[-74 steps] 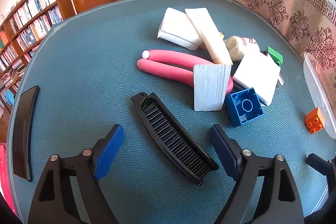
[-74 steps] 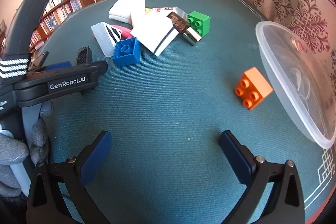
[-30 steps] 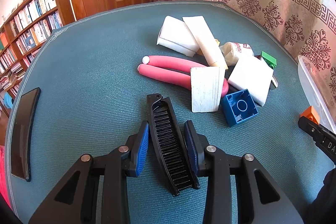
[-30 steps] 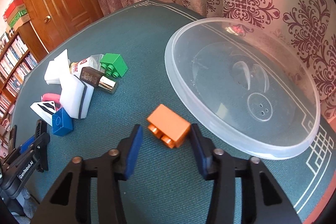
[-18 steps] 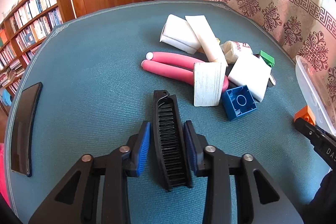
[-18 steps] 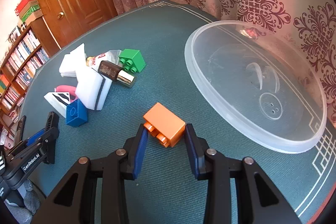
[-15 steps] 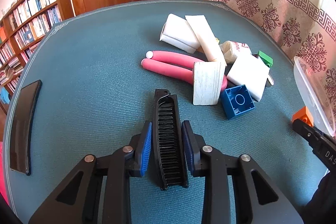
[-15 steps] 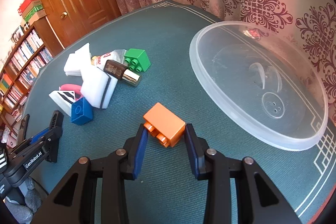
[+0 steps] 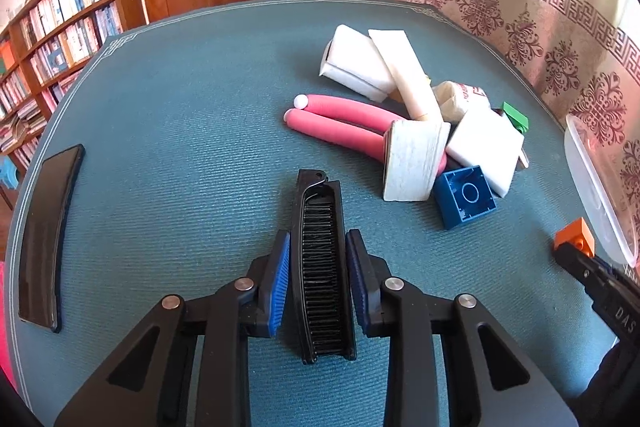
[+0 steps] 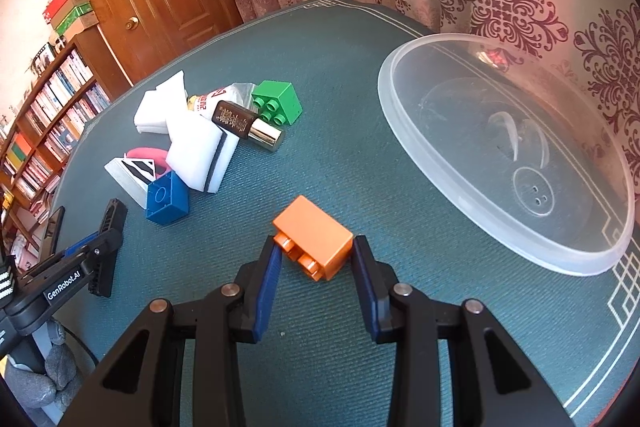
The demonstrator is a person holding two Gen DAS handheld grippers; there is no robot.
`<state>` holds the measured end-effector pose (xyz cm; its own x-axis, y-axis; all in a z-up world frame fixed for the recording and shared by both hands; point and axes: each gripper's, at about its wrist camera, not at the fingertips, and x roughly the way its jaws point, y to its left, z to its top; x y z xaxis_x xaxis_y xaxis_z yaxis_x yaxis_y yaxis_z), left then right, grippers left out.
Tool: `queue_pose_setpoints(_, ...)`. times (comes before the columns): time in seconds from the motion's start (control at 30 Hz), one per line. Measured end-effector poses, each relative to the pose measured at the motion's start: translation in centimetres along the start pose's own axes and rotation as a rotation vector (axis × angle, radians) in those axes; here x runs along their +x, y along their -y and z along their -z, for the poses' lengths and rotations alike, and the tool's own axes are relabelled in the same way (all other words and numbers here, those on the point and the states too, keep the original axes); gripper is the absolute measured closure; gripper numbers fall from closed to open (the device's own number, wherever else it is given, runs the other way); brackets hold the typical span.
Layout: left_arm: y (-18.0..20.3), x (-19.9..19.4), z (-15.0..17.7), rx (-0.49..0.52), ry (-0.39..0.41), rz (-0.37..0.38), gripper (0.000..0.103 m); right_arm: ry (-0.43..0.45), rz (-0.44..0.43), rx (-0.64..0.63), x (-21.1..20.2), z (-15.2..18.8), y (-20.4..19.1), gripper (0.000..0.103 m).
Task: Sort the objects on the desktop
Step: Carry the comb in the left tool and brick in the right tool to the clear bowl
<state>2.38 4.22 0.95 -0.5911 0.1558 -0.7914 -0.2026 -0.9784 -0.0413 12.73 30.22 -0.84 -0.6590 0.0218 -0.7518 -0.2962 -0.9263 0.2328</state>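
The black comb (image 9: pixel 322 267) lies lengthwise on the teal counter (image 9: pixel 180 131), clamped between the blue pads of the left tool (image 9: pixel 319 279), its hinged end pointing to 12 o'clock. The orange building brick (image 10: pixel 314 237) is gripped at its sides by the right tool (image 10: pixel 314 267), studs facing toward 7 o'clock.

From the comb toward 2 o'clock sits a blue brick (image 9: pixel 466 197), touching a white sponge (image 9: pixel 484 149) and a worn white block (image 9: pixel 414 161) that leans on a pink foam curler (image 9: pixel 340 123). Beyond these lie a white tube (image 9: pixel 404 71), a folded white packet (image 9: pixel 354 63) and a green brick (image 9: pixel 516 115).

In the right wrist view, a clear plastic lid (image 10: pixel 516 155) rests at 2 o'clock from the orange brick, close beside it. A brown-and-gold bottle (image 10: pixel 248 125) lies against the green brick. At 9 o'clock from the comb, well apart, lies a dark phone (image 9: pixel 48 243).
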Motion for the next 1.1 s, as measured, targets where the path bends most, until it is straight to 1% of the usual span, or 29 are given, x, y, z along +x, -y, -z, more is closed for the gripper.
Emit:
queue_pose_setpoints(0.03, 0.1, 0.0, -0.1, 0.003, -0.001, -0.006, 0.073, 0.001, -0.003, -0.002, 0.0, 0.0, 0.0, 0.063)
queue_pose_setpoints(0.07, 0.2, 0.0, 0.0, 0.064, -0.001, 0.034, 0.073, 0.001, -0.005, -0.002, -0.1, 0.1, -0.1, 0.063)
queue_pose_setpoints(0.1, 0.4, 0.1, 0.0, 0.079, 0.001, 0.034, 0.073, 0.003, -0.009, -0.005, -0.2, 0.1, -0.1, 0.063)
queue_pose_setpoints(0.17, 0.6, -0.1, 0.4, 0.085, 0.009, 0.03, 0.074, 0.007, -0.019, -0.01, -0.5, 0.1, 0.0, 0.063)
queue_pose_setpoints(0.27, 0.2, -0.4, 0.5, 0.07, 0.02, 0.042, 0.074, 0.014, -0.036, -0.022, -1.0, 0.2, -0.2, 0.063)
queue_pose_setpoints(0.37, 0.5, -1.2, 0.4, 0.096, 0.057, 0.018, 0.074, 0.02, -0.041, -0.033, -1.4, 0.3, -0.5, 0.063)
queue_pose_setpoints(0.4, 0.6, -1.4, 0.4, 0.103, 0.067, 0.022, 0.074, 0.023, -0.043, -0.036, -1.6, 0.2, -0.5, 0.063)
queue_pose_setpoints(0.63, 2.1, -3.8, 0.0, 0.133, 0.11, 0.091, 0.074, 0.095, -0.049, -0.035, -4.2, -0.3, -0.1, 0.063)
queue_pose_setpoints(0.73, 2.8, -4.4, -0.1, 0.151, 0.118, 0.118, 0.074, 0.122, -0.035, -0.011, -5.2, -0.8, 1.2, 0.063)
queue_pose_setpoints(0.9, 4.5, -4.7, 0.0, 0.179, 0.111, 0.143, 0.074, 0.153, 0.017, 0.063, -6.1, -1.6, 4.4, 0.063)
queue_pose_setpoints(1.1, 6.7, -4.6, 0.1, 0.208, 0.089, 0.179, 0.074, 0.159, 0.082, 0.144, -6.3, -2.2, 8.4, 0.063)
